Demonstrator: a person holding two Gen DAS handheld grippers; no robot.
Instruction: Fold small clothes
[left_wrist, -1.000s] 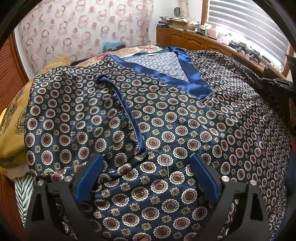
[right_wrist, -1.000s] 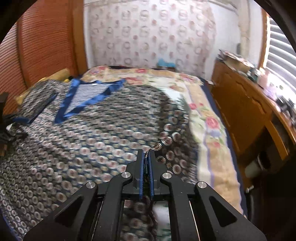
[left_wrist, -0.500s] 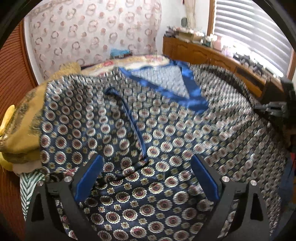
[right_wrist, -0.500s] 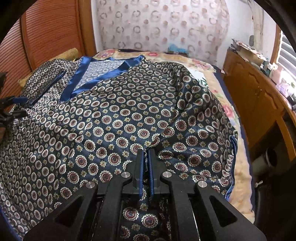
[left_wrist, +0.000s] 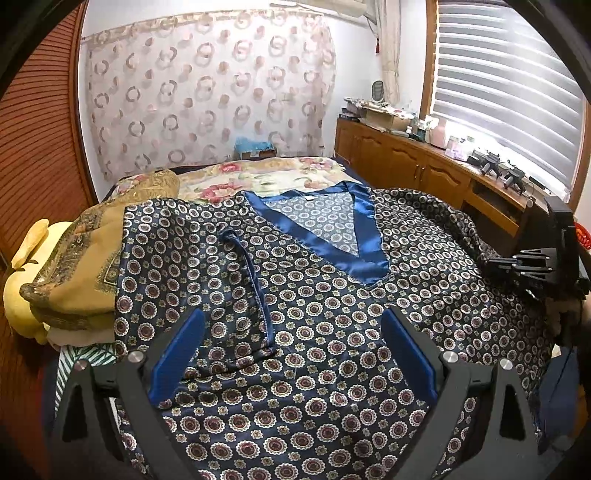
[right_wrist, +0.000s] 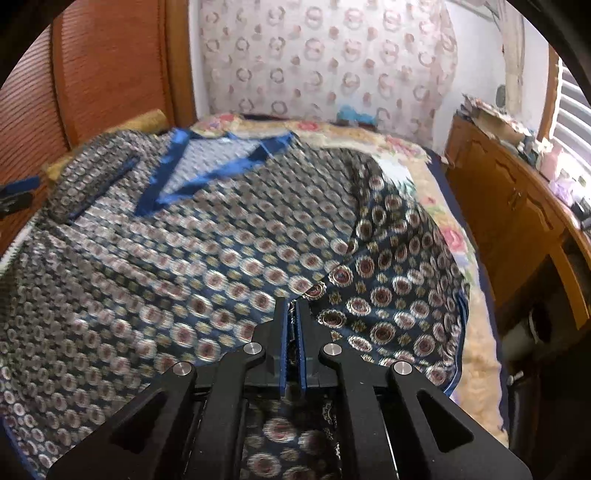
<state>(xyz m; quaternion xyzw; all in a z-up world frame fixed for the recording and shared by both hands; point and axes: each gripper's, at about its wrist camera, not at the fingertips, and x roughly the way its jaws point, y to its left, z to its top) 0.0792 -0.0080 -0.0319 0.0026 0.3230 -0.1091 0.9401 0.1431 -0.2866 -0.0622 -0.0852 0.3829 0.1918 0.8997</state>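
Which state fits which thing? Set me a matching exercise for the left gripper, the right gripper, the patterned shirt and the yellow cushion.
Things:
1. left gripper
2. right gripper
3. patterned shirt
4. yellow cushion

States:
A. pinched shut on fabric
B. lying at the bed's left edge, partly under gold cloth
C. spread over the bed, blue V-neck trim facing up
D. jaws wide apart, holding nothing

Pairs: 1-D, 2-A, 3-C, 4-B

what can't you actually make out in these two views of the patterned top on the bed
- Patterned top, left wrist view: near hem cut off by the bottom edge and the open left gripper.
- Right wrist view: left half motion-blurred; the fabric clamped in the shut right gripper is hidden between the pads.
- Countertop clutter: too small to name.
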